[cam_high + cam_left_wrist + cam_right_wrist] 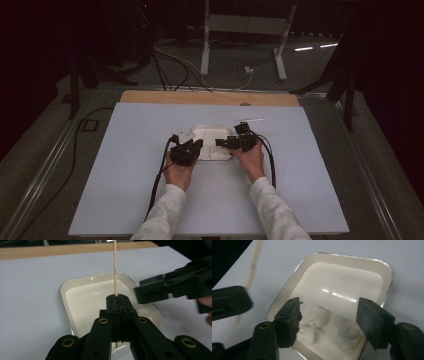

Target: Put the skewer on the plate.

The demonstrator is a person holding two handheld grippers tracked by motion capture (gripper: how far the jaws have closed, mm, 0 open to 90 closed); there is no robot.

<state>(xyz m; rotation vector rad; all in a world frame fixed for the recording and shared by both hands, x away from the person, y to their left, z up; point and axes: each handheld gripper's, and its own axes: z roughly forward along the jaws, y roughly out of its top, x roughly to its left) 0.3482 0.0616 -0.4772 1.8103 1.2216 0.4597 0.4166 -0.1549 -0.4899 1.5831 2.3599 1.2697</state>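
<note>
One thin pale wooden skewer [115,267], one shallow white rectangular tray w/ rounded corners & a silvery rim [287,288], and three soft white marshmallow-like lumps in it. Two black two-jaw grippers, one per hand.

Tray sits near the middle of the light grey-blue table cover [125,165]. In the right gripper view the three lumps lie at the tray's near end: one [319,315] toward the centre, one [308,334] just beside the left-hand jaw & close to the first, one [348,333] a little apart, toward the right-hand jaw. Rest of the tray floor is bare & glossy.

Left gripper [117,305]: jaws clamped tight on the skewer, pads pressed together around it. Skewer runs lengthwise straight up out of the jaw tips in that view, long axis pointing away across the tray's far rim toward the far table edge; a short stub shows below the jaws. A small whitish smear sits on the shaft partway up.

Right gripper [329,315]: jaws apart, nothing pinched between them; they hover over the lump end of the tray, w/ white residue stuck on the left-hand pad. In the high view both grippers meet at the tray's near edge, left one [192,146] at its left corner, right one [222,142] over its right part.
</note>
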